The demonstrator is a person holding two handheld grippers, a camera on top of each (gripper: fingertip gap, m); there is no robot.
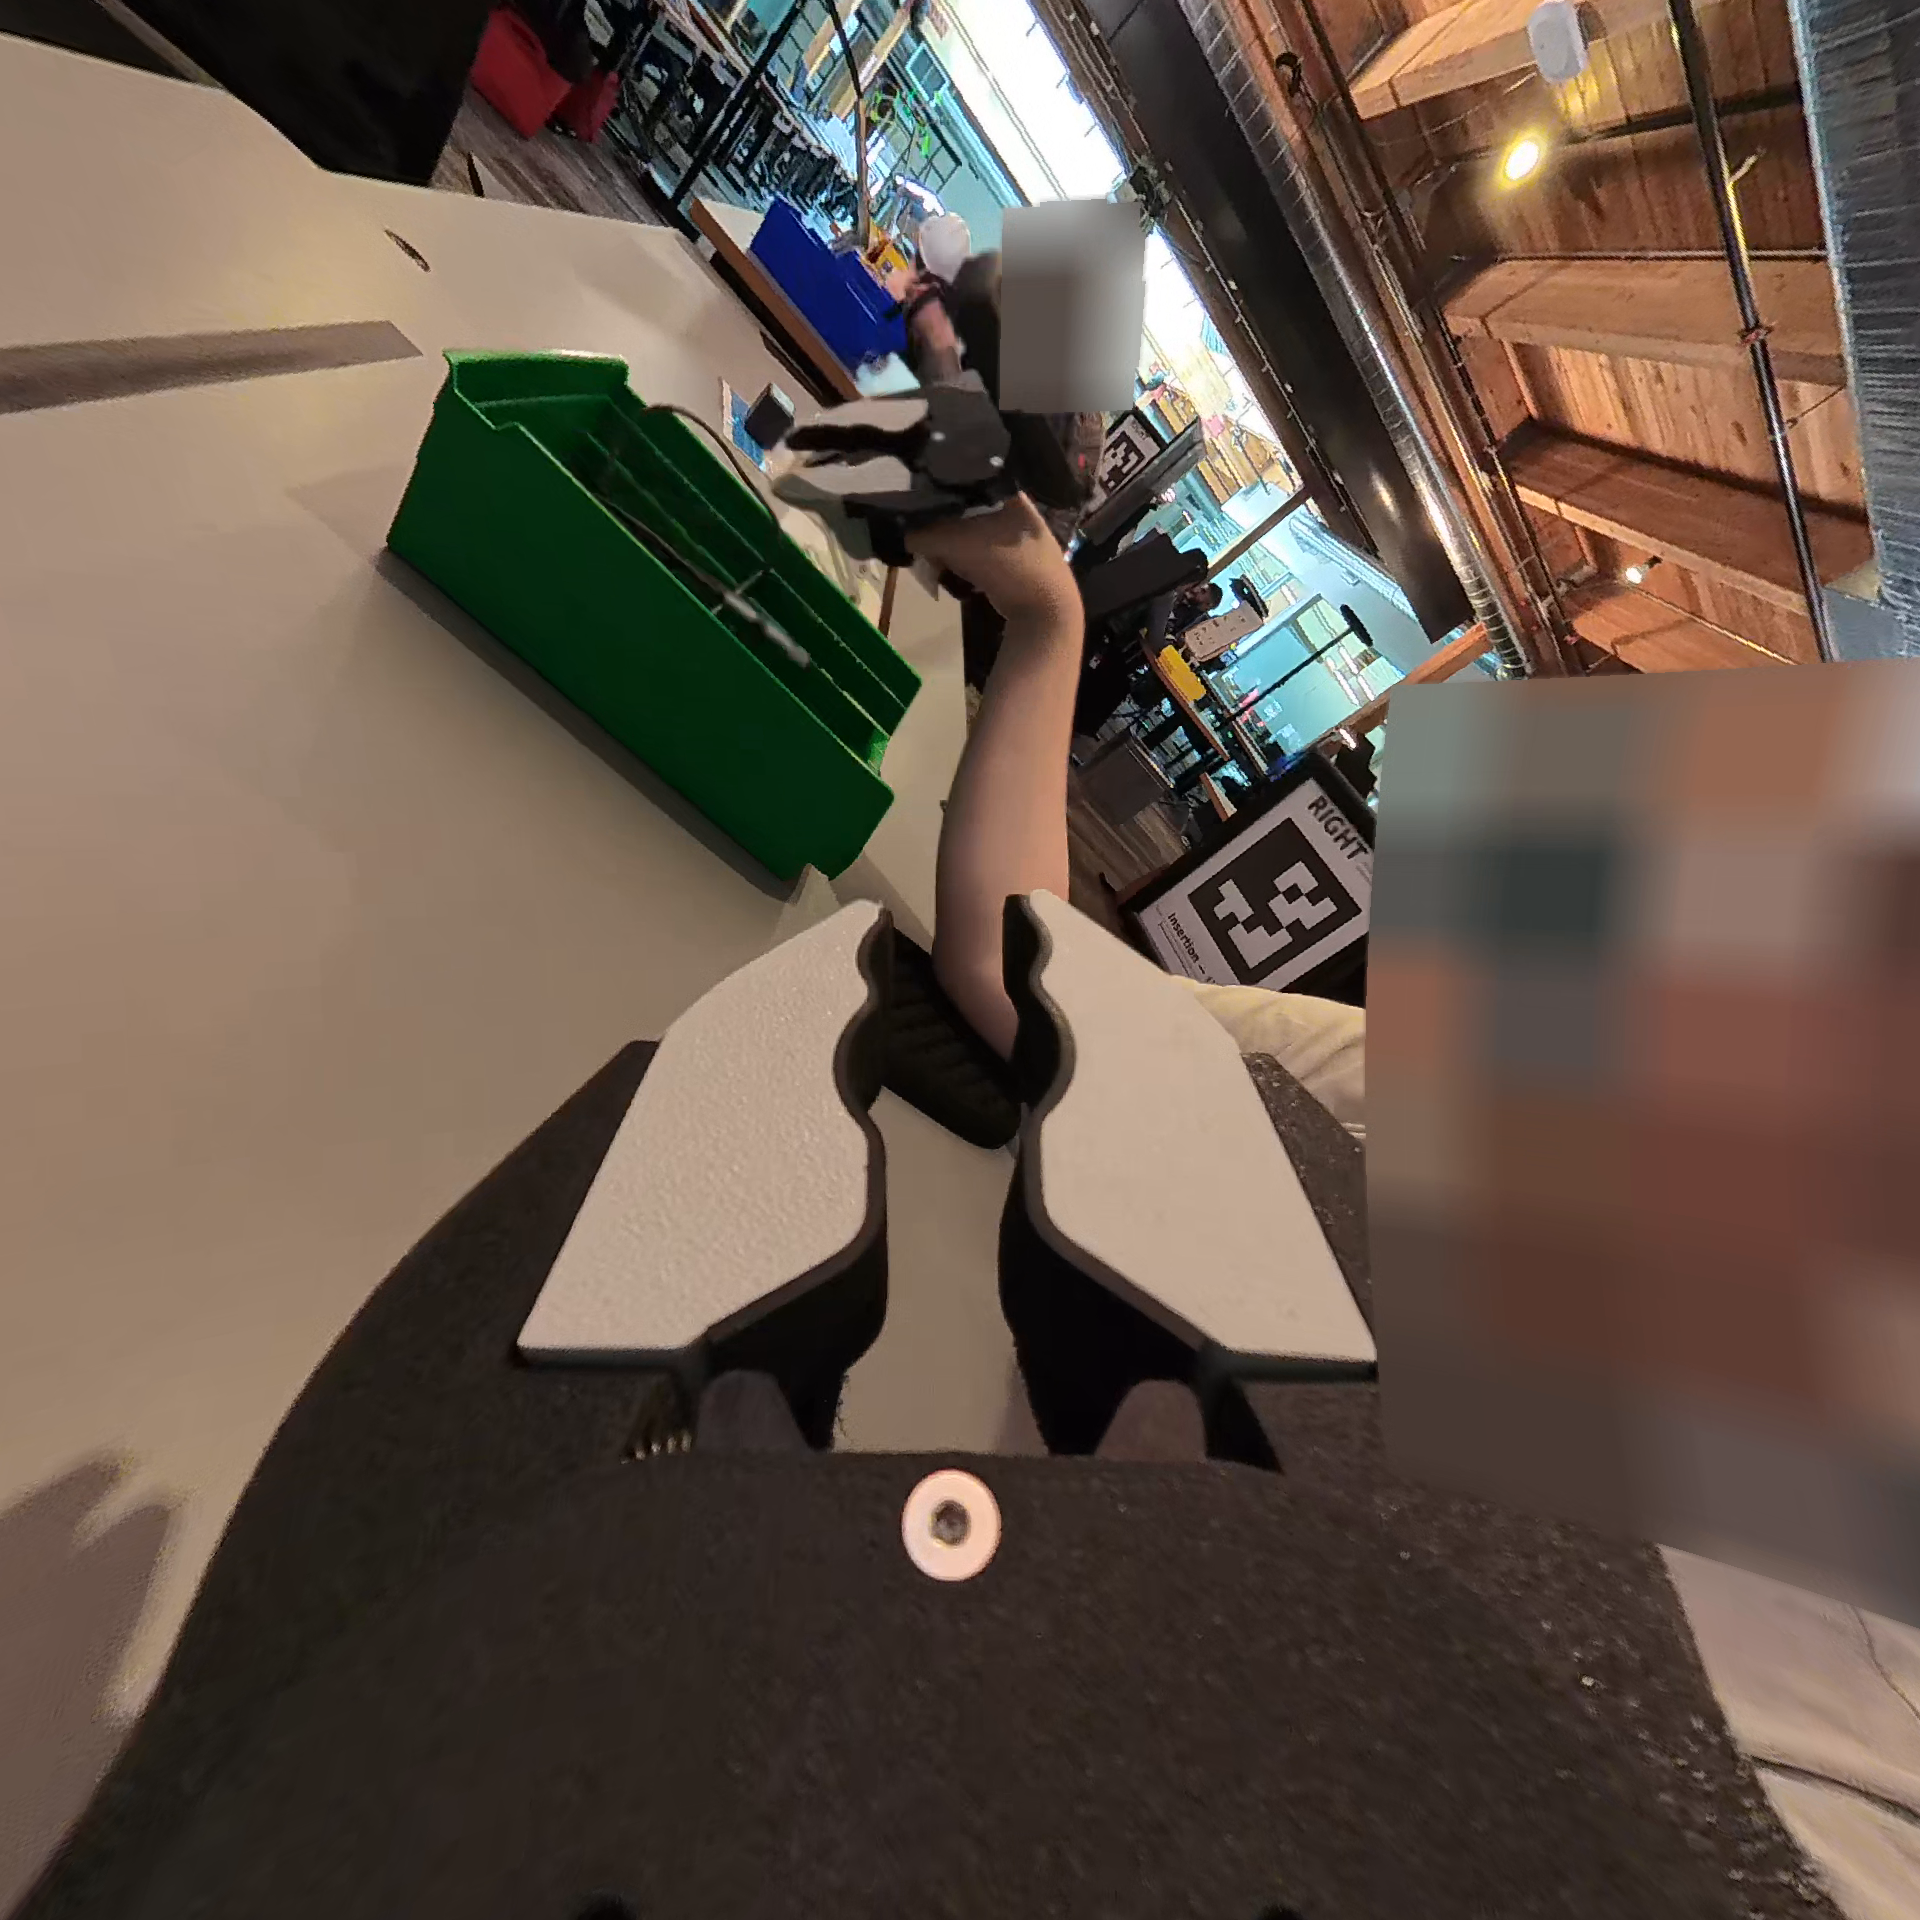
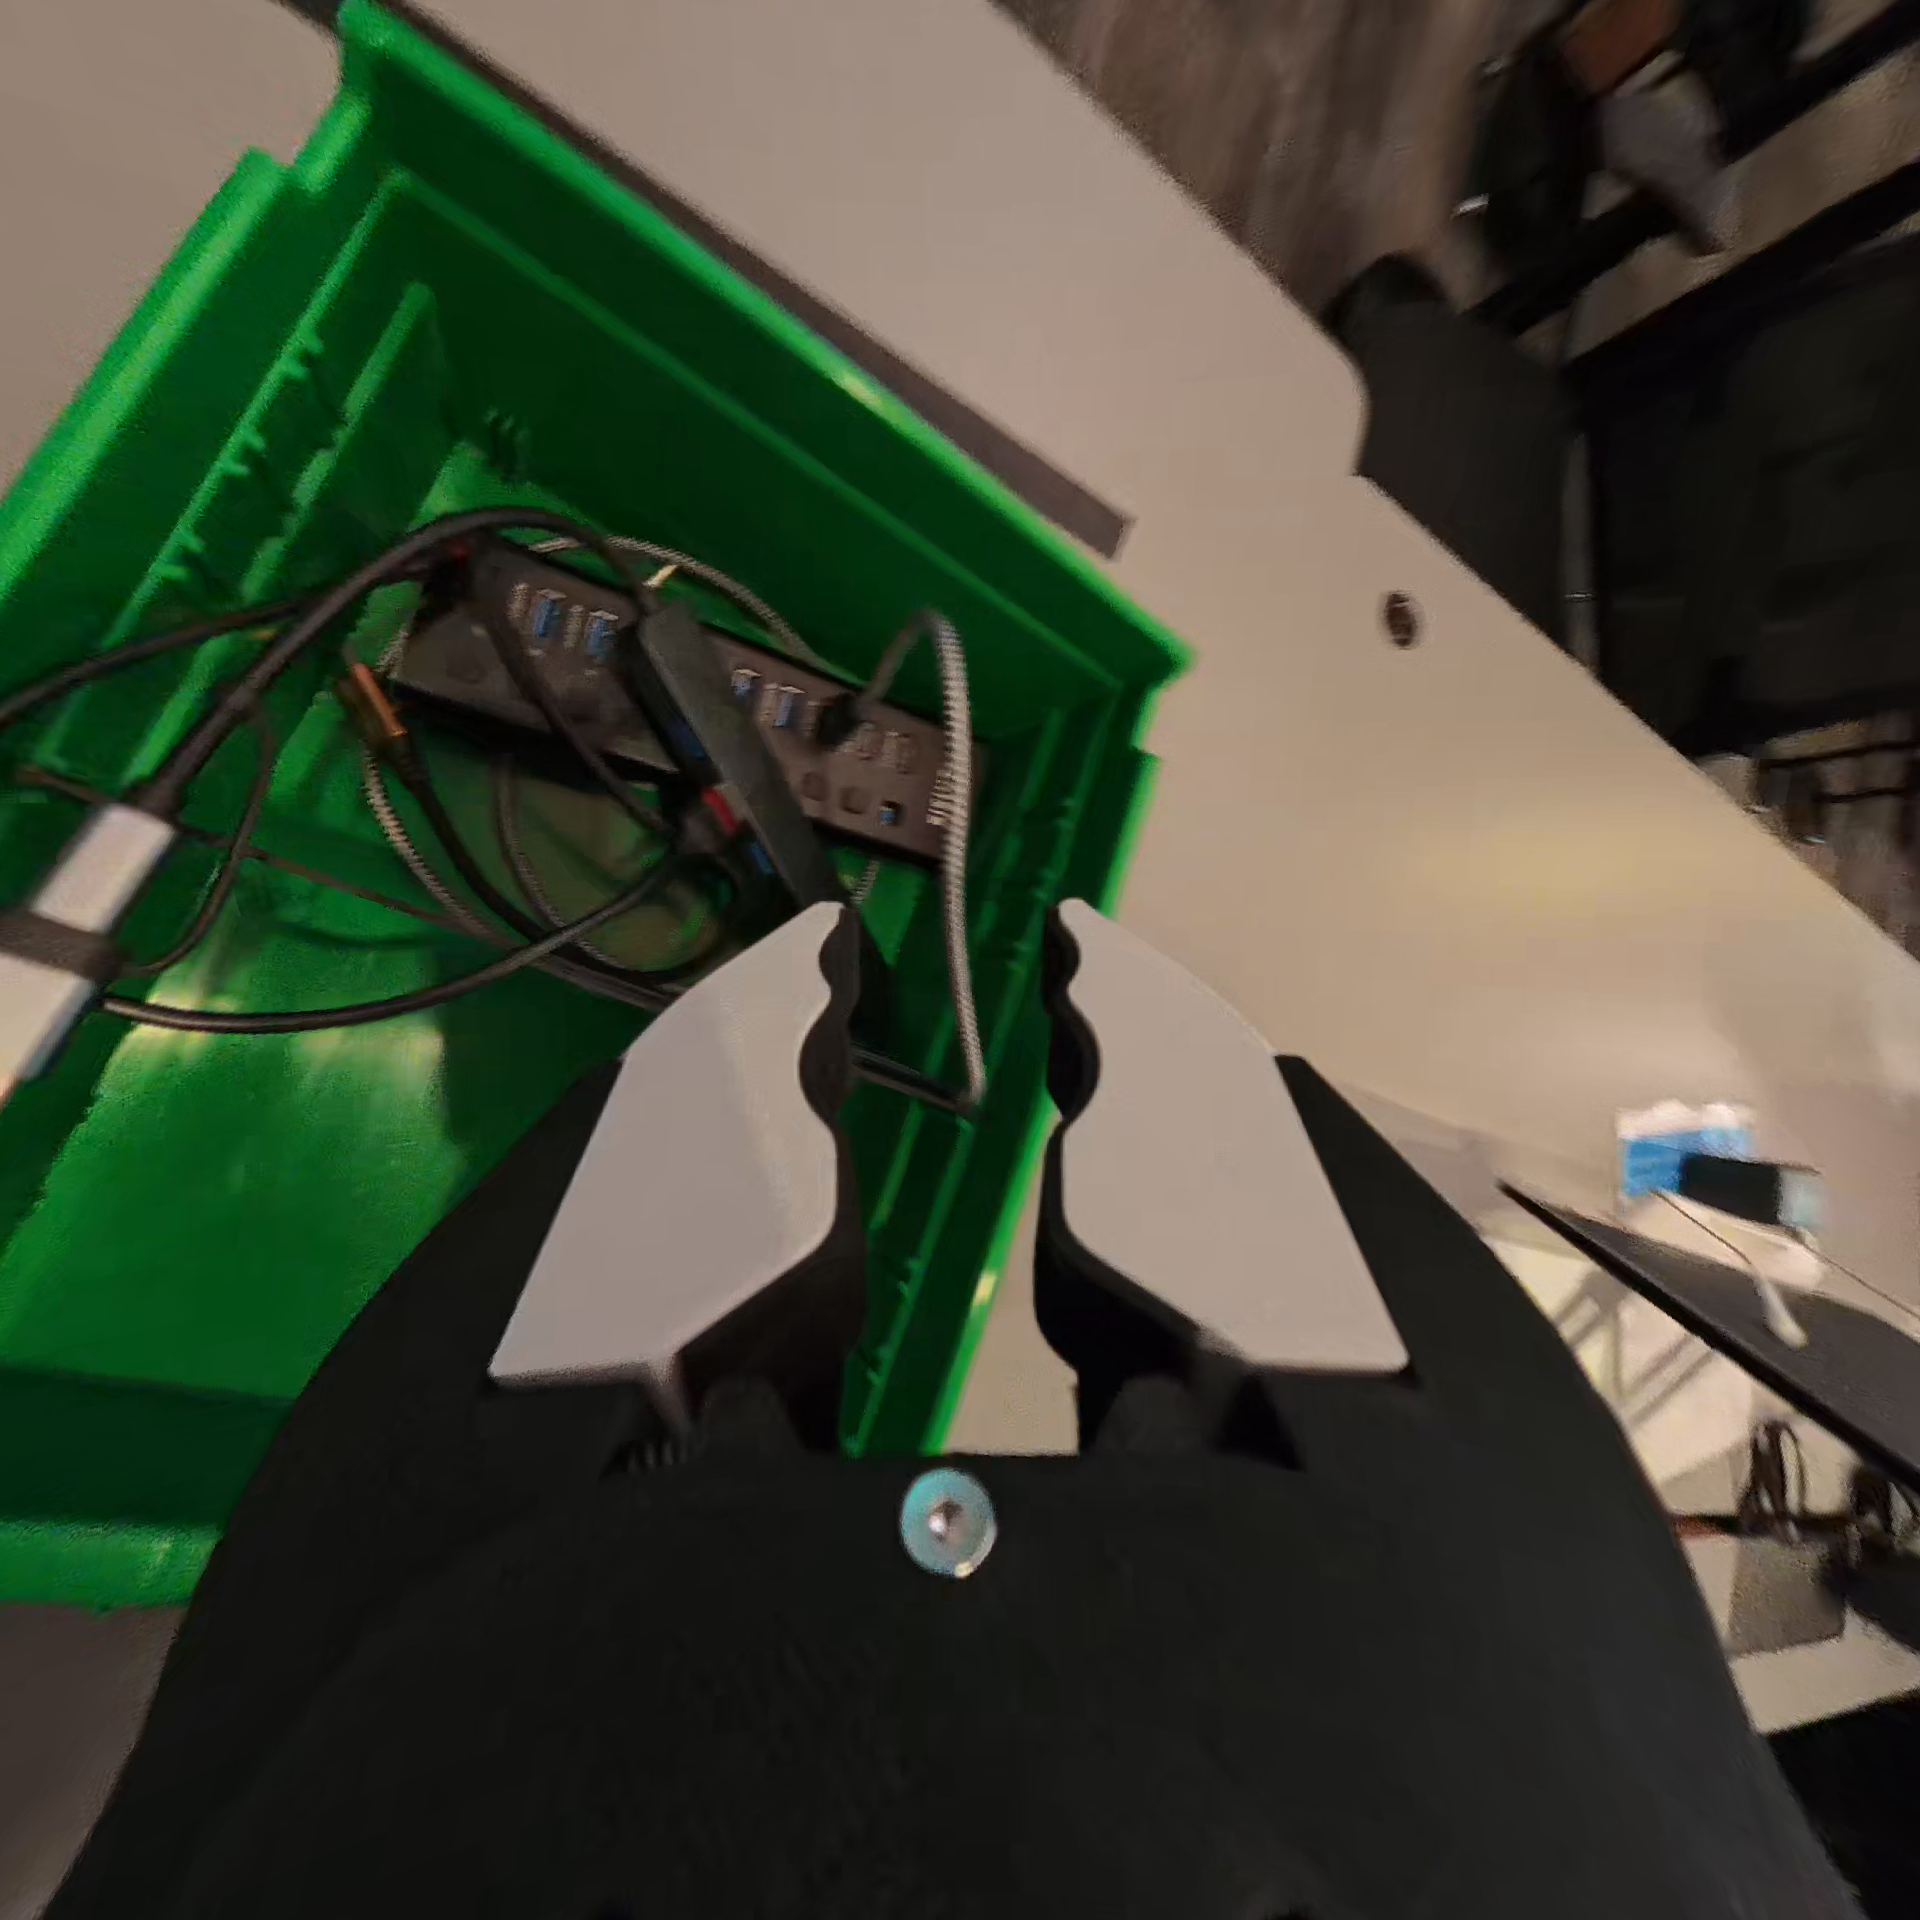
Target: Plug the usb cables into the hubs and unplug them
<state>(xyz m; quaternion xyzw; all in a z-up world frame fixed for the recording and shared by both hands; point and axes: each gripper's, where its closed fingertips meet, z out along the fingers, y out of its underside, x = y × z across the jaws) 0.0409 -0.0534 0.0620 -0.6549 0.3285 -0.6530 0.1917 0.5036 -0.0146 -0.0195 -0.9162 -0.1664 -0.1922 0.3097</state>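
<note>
A green bin (image 1: 623, 665) stands on the white table (image 1: 260, 883). In the right wrist view the bin (image 2: 727, 312) holds a long black USB hub (image 2: 499, 665) with blue ports, a slim dark hub (image 2: 727, 748) lying across it, black cables (image 2: 312, 1018), a braided silver cable (image 2: 961, 831) and a silver adapter (image 2: 94, 883). My right gripper (image 2: 945, 925) is open and empty above the bin's near corner; it also shows in the left wrist view (image 1: 821, 457), over the bin's far end. My left gripper (image 1: 940, 935) is open and empty, off the bin's near end.
A grey tape strip (image 1: 208, 358) and a small hole (image 1: 405, 249) mark the table. A small black box (image 2: 1725, 1174) lies past the bin. A black-and-white marker board (image 1: 1273, 904) stands off the table edge. A person's bare arm (image 1: 997, 748) holds the right gripper. The grippers' ends are close to 45 cm from one another.
</note>
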